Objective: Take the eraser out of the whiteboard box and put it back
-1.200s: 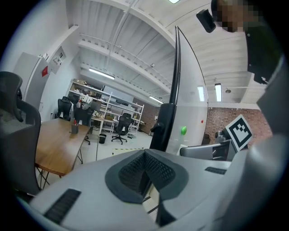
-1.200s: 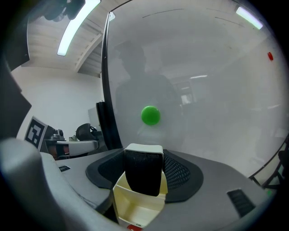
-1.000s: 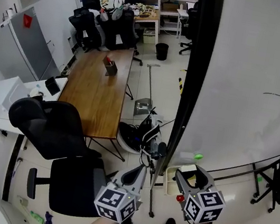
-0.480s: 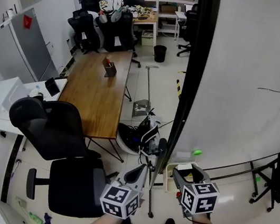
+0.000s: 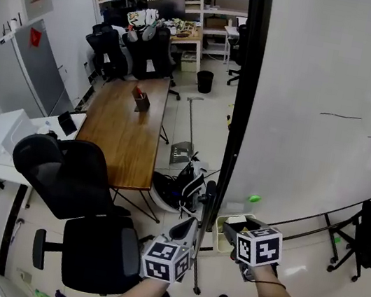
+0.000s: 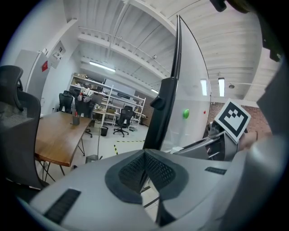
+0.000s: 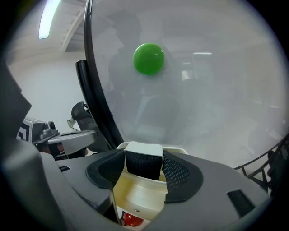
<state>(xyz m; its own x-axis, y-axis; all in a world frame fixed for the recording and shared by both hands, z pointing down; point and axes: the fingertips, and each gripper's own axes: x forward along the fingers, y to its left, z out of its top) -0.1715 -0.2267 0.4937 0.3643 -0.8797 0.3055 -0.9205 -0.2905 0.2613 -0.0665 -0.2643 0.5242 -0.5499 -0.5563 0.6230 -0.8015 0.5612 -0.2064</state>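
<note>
Right gripper [image 7: 144, 170]: jaws partly closed, the dark pads pressing both sides of the eraser [image 7: 143, 152], which fills the gap between them.
Eraser: white top, black body, held upright at lower centre of the right gripper view, just above the far rim of the box [image 7: 140, 196]. Whether it touches the rim cannot be told.
Box: cream and open-topped, mounted at the foot of the whiteboard [image 7: 207, 90]. Its hollow lies directly under the jaws, so a straight drop or lift would serve.
Why held so: gripping the narrow sides probably keeps the eraser square to the opening. Whether it is on the way out or going back in cannot be judged.
Left gripper [image 6: 145, 170]: jaws closed together on nothing. It is held low at bottom centre of the head view, beside the board's dark edge, seemingly parked out of the way.
Green magnet [image 7: 148, 58]: stuck on the board, upper centre, well above the box.
</note>
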